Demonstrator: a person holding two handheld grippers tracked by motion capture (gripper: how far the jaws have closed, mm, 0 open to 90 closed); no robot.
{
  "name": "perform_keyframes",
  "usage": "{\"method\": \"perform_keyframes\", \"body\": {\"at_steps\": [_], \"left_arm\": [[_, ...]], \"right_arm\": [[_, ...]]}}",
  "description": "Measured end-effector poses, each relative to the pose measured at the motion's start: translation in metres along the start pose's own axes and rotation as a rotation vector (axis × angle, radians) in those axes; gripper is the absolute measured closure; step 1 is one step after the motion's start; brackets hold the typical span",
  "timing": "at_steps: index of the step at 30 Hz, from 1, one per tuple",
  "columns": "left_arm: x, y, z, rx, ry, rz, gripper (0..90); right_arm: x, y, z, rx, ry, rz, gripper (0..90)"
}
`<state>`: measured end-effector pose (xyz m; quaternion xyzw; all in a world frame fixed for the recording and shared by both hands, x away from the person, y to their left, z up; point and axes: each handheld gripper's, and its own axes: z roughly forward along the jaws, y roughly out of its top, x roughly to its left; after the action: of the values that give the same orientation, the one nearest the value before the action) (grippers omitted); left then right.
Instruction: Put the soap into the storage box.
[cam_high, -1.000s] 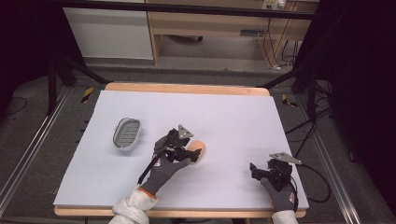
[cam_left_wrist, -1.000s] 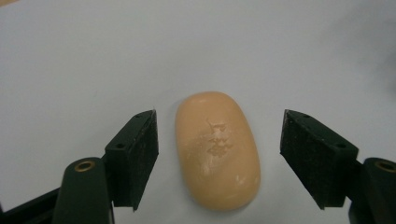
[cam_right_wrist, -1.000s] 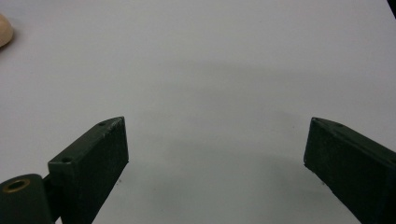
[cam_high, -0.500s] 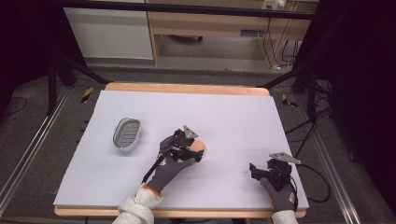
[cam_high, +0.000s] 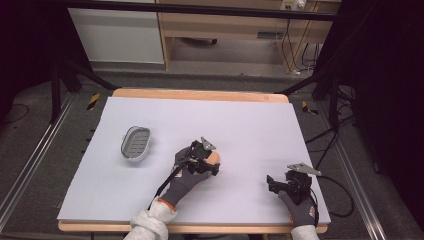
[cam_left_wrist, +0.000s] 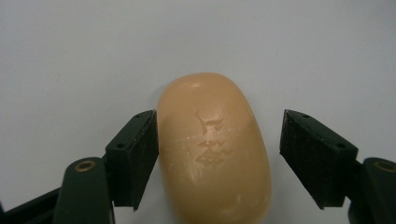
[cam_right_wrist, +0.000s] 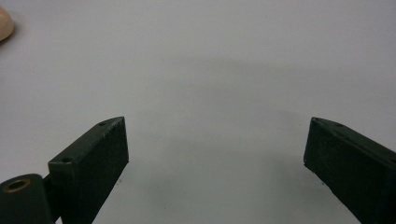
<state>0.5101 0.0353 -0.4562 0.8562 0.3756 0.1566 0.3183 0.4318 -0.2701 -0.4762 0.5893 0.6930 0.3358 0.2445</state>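
Observation:
A tan oval bar of soap (cam_left_wrist: 215, 154) lies flat on the white table cover (cam_high: 240, 120), near the table's middle in the high view (cam_high: 215, 158). My left gripper (cam_left_wrist: 217, 121) is open and straddles the soap. Its left jaw touches the soap's side, while a gap separates the right jaw from it. In the high view a gloved hand holds that left gripper (cam_high: 209, 164) over the soap. My right gripper (cam_right_wrist: 215, 135) is open over bare cover with nothing between its jaws, and sits near the front right edge (cam_high: 274, 183). The soap's edge shows at that view's top left (cam_right_wrist: 3, 25).
A grey oval soap dish (cam_high: 136, 142) with a slotted insert stands to the left of the soap. The wooden table rim (cam_high: 200, 95) frames the cover. Cables trail off the right side, and dark stand legs and cabinets stand beyond the far edge.
My left gripper has slid forward so its jaws now sit on either side of the soap. The right gripper has stayed where it was.

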Motion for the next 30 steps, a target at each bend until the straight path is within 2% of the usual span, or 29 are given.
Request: {"method": "perform_keyframes", "body": {"at_steps": [14,30], "left_arm": [[0.002,-0.003,0.012,0.054,0.009,-0.004,26.6],[0.003,-0.003,0.016,0.074,0.011,-0.03,29.3]], "right_arm": [[0.0,0.0,0.001,0.004,0.0,-0.009,6.7],[0.0,0.0,0.001,0.008,0.001,-0.003,6.7]]}}
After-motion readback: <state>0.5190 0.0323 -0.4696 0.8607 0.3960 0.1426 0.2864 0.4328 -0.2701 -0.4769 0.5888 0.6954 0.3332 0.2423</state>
